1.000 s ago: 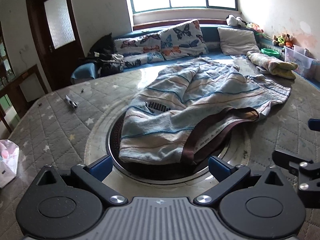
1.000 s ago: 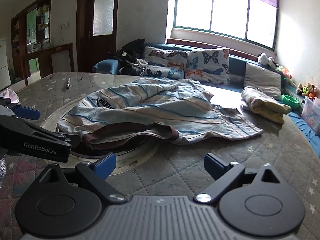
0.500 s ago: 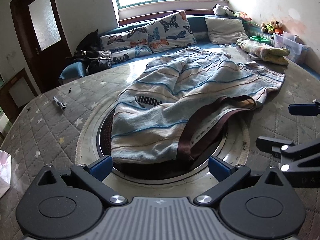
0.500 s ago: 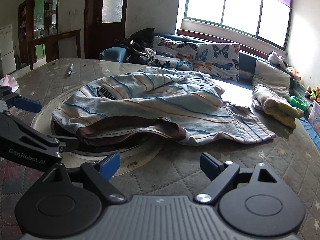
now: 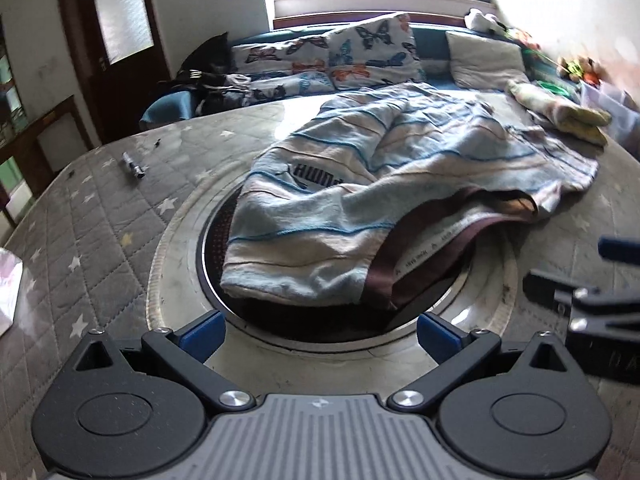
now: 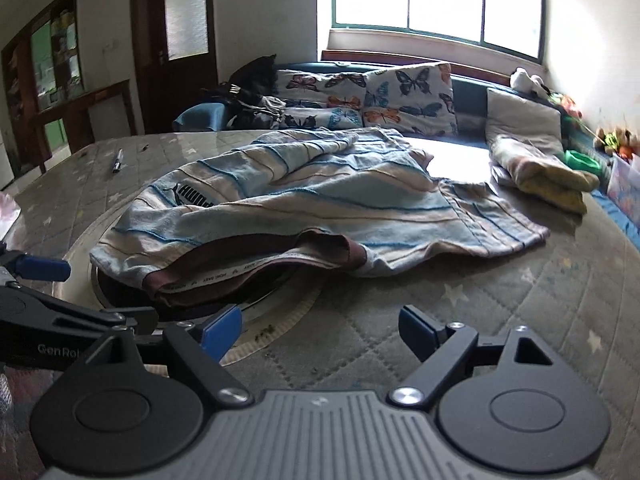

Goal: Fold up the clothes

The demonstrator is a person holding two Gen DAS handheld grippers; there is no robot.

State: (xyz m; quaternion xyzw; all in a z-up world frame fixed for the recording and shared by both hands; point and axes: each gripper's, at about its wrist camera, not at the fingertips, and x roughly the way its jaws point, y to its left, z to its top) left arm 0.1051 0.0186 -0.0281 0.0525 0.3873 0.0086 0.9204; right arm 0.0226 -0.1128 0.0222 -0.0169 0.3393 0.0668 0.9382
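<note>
Both wrist cameras sit low over the tabletop (image 5: pixel 100 240), facing the window (image 6: pixel 436 0), sharing the striped garment (image 5: pixel 400 184) close ahead.

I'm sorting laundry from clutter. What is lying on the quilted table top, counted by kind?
Unfolded striped garment: 1
Folded cloth pile: 1
Pen: 1
Total: 3
Both claws, left claw and right claw, are open and empty.

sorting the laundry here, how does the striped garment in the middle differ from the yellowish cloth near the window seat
The striped garment lies spread out and rumpled, unfolded; the yellowish cloth sits as a compact folded bundle. The striped garment is pale blue with thin stripes and a brown waistband, partly over the round inset; the yellowish cloth is cream and yellow, at the far right edge. Both rest on the quilted grey surface, untouched by either hand-held gripper.
</note>
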